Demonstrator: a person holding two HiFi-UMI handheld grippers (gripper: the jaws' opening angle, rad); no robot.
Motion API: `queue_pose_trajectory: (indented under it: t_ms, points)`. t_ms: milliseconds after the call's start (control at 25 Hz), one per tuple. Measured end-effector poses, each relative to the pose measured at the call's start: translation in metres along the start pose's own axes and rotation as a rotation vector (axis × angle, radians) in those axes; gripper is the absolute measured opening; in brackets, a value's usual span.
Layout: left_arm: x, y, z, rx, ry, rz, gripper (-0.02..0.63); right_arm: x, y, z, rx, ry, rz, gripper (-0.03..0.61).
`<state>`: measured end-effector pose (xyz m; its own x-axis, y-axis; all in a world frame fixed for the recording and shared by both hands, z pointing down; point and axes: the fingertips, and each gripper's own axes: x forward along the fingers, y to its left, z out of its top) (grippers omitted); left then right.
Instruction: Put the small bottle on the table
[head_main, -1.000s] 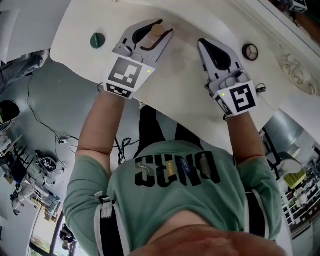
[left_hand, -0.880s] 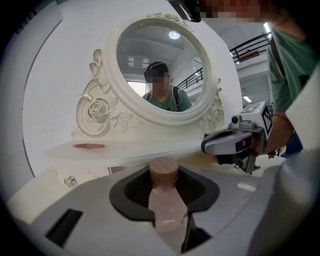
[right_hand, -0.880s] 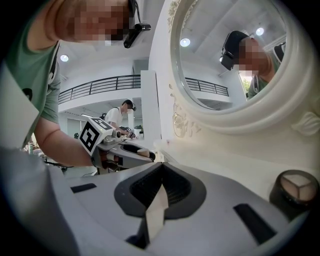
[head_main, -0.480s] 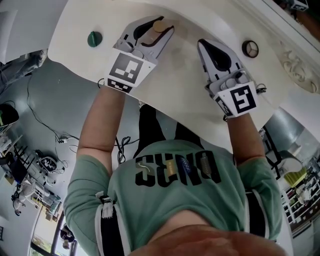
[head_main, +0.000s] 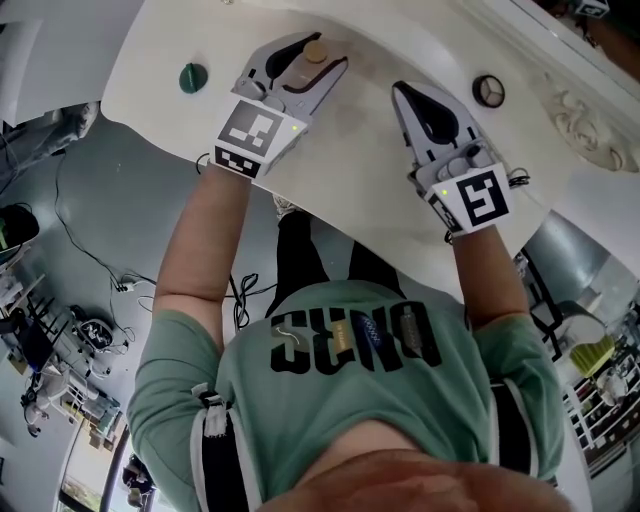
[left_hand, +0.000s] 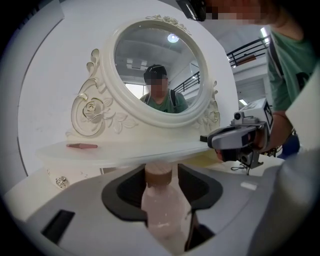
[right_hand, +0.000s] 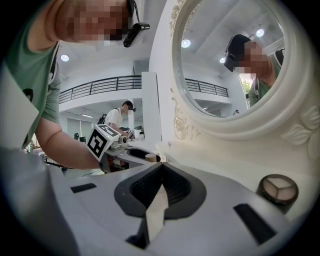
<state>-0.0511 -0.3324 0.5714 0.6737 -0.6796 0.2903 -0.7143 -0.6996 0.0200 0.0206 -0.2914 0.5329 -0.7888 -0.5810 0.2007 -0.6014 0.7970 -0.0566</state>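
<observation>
The small bottle (head_main: 316, 51), clear with a tan cap, stands upright on the white dressing table (head_main: 360, 150). My left gripper (head_main: 322, 50) is around it and its jaws are opening. In the left gripper view the bottle (left_hand: 162, 200) is between the jaws of that gripper (left_hand: 160, 172), with a dark gap on its right side. My right gripper (head_main: 400, 88) rests to the right with its jaws shut and nothing in them; its tips meet in the right gripper view (right_hand: 161, 167).
A dark green round lid (head_main: 193, 77) lies left of the left gripper. A round compact (head_main: 487, 91) sits right of the right gripper. The oval mirror (left_hand: 155, 65) with its carved frame stands behind, over a shelf with a pink stick (left_hand: 82, 146).
The left gripper's jaws have spread a little around the bottle, which stays upright on the table. The right gripper has hardly moved.
</observation>
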Motion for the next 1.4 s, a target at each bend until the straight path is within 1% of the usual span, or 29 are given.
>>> queue_pose_trajectory:
  t_ms: [120,200,360,600,720,800,960,1000,1120,1240,1400]
  points:
    - [-0.003,-0.004,0.007,-0.01,-0.022,-0.008,0.244,-0.005,-0.001,0.003,0.003,0.002,-0.001,-0.006]
    - [-0.006,-0.001,0.013,-0.011,-0.026,0.004,0.262,-0.006,-0.004,0.008,0.005,0.002,-0.005,-0.006]
    - [-0.023,0.002,0.035,-0.019,-0.044,0.024,0.265,-0.013,-0.005,0.024,-0.013,0.0,-0.004,-0.006]
    - [-0.056,-0.008,0.086,-0.016,-0.095,0.051,0.265,-0.034,-0.009,0.057,-0.031,-0.003,0.008,-0.006]
    - [-0.081,-0.017,0.112,-0.08,-0.129,0.045,0.262,-0.044,-0.002,0.073,-0.038,0.018,0.026,-0.006]
    - [-0.1,-0.019,0.125,-0.116,-0.153,0.045,0.239,-0.048,0.006,0.083,-0.032,0.031,0.042,-0.006]
    - [-0.132,-0.03,0.151,-0.1,-0.166,0.058,0.161,-0.06,0.015,0.11,-0.005,0.028,0.057,-0.006]
    - [-0.139,-0.033,0.157,-0.099,-0.173,0.063,0.136,-0.065,0.015,0.117,-0.007,0.023,0.057,-0.006]
    - [-0.163,-0.043,0.169,-0.109,-0.197,0.081,0.09,-0.074,0.019,0.136,-0.021,0.011,0.058,-0.006]
    - [-0.183,-0.052,0.174,-0.11,-0.205,0.1,0.06,-0.081,0.023,0.15,-0.034,0.007,0.063,-0.006]
    - [-0.208,-0.052,0.188,-0.116,-0.224,0.132,0.023,-0.089,0.025,0.17,-0.035,-0.006,0.066,-0.006]
